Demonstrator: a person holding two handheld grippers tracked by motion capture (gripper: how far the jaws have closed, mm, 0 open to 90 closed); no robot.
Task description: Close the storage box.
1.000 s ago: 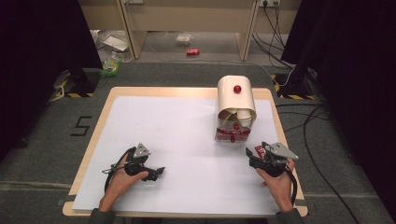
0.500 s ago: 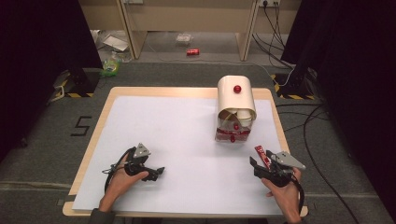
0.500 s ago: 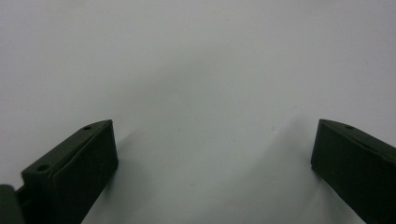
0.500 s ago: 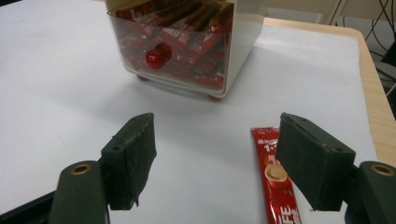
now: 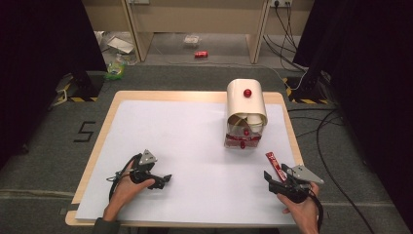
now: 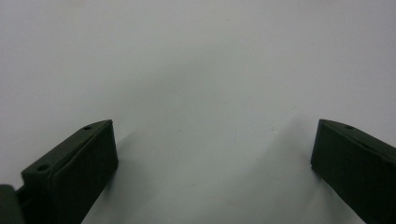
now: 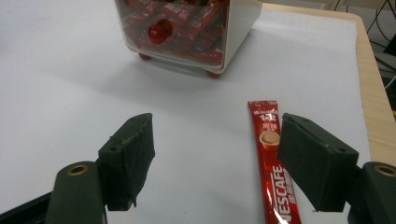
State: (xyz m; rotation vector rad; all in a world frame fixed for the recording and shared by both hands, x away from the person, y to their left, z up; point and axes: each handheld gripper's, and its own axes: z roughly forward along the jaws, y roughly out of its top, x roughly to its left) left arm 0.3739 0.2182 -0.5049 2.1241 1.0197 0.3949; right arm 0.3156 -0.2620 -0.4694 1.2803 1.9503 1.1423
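The right gripper (image 5: 275, 179) sits near the tabletop's front right corner, held from below by the person's right hand (image 5: 303, 208). Its jaws stand wide apart and hold nothing. In the right gripper view (image 7: 215, 154) the red sachet (image 7: 273, 168) lies flat on the white sheet (image 7: 70, 70), just inside the right-hand jaw and running lengthwise away from the camera; whether that jaw touches it I cannot tell. From the high view the sachet (image 5: 273, 165) lies near the right edge, just beside the gripper's tips and pointing back toward the dispenser (image 5: 246, 112).

The dispenser stands on the right half of the tabletop, closer to the back edge, a cream box with a rounded lid and a red knob (image 5: 247, 92) on top. Its clear front shows a stack of red sachets inside and a second red knob (image 7: 159, 31), seen in the right gripper view.

The left gripper (image 5: 163, 181) rests near the front left part of the tabletop in the left hand (image 5: 127, 185), well apart from the sachet and the dispenser. Its jaws are also wide, with bare white sheet between them in the left gripper view (image 6: 212, 154)
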